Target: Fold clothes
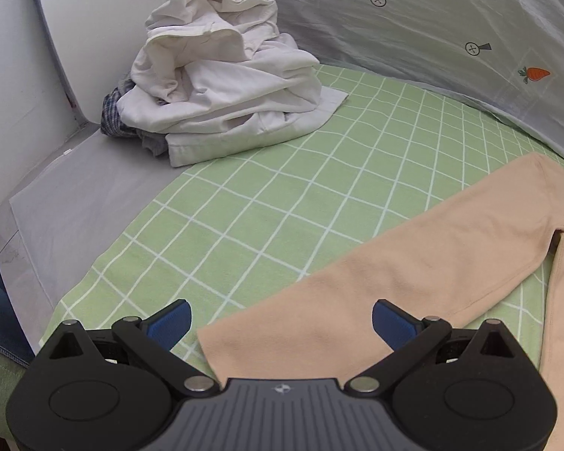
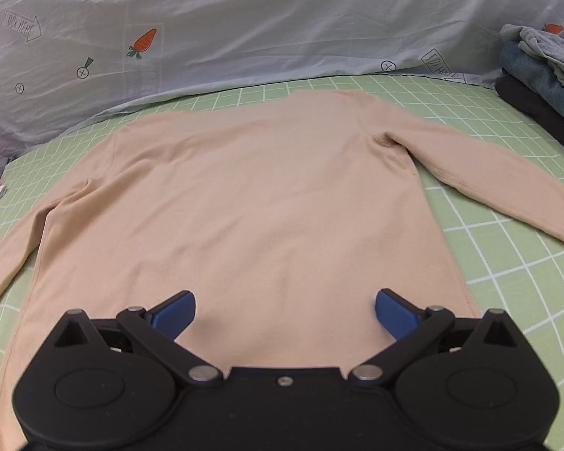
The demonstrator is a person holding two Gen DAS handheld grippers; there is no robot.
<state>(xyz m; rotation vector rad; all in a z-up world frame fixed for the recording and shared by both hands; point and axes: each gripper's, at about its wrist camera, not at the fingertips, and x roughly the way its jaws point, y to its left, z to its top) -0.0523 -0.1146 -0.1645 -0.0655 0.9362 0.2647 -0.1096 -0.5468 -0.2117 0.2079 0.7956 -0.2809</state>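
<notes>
Peach long-sleeve shirt (image 2: 244,195) lies spread flat in the middle of the bed, sleeves out to both sides, on the green grid-check sheet (image 1: 282,195); folding looks not yet started. Left gripper (image 1: 282,319) hovers spread over the left cuff (image 1: 267,334), right gripper (image 2: 285,315) spread over the hem, neither pinching. Next likely pinch cuff and fold sleeve inward; fabric thin, soft, matte knit; crumpled white laundry pile (image 1: 222,71) waits at the bed's far left corner.
</notes>
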